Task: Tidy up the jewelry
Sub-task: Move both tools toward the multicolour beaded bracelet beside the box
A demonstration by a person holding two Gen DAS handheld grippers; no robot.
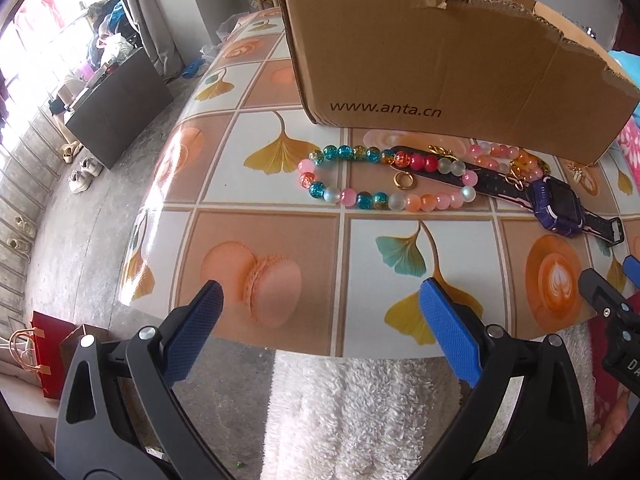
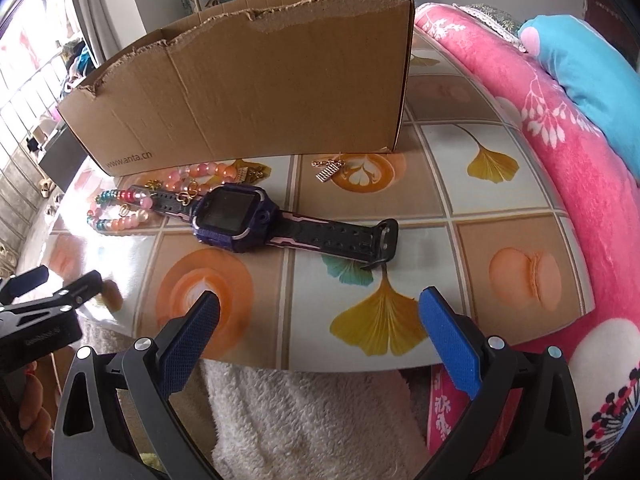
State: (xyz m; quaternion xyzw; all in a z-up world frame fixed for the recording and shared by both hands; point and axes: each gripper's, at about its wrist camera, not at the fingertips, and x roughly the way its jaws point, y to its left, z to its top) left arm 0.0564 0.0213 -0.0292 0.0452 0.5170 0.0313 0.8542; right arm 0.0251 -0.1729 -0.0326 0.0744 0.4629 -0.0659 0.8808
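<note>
A string of coloured beads [image 1: 360,197] [image 2: 120,220] lies looped on the patterned table in front of a torn cardboard box [image 1: 440,60] [image 2: 260,92]. A gold ring [image 1: 405,179] sits inside the loop. A purple watch [image 1: 556,206] [image 2: 232,218] with a black strap lies to the right of the beads. A pink and orange bead bracelet [image 1: 500,158] [image 2: 208,172] and a small gold charm [image 2: 330,170] lie close to the box. My left gripper [image 1: 320,312] is open over the table's near edge. My right gripper [image 2: 320,318] is open too, short of the watch.
The table [image 1: 264,160] [image 2: 500,208] ends close in front of both grippers, above a white fluffy cloth [image 1: 352,412]. A pink flowered blanket [image 2: 560,160] borders the table's right side. A dark cabinet [image 1: 120,104], shoes and a red bag [image 1: 48,356] stand on the floor at left.
</note>
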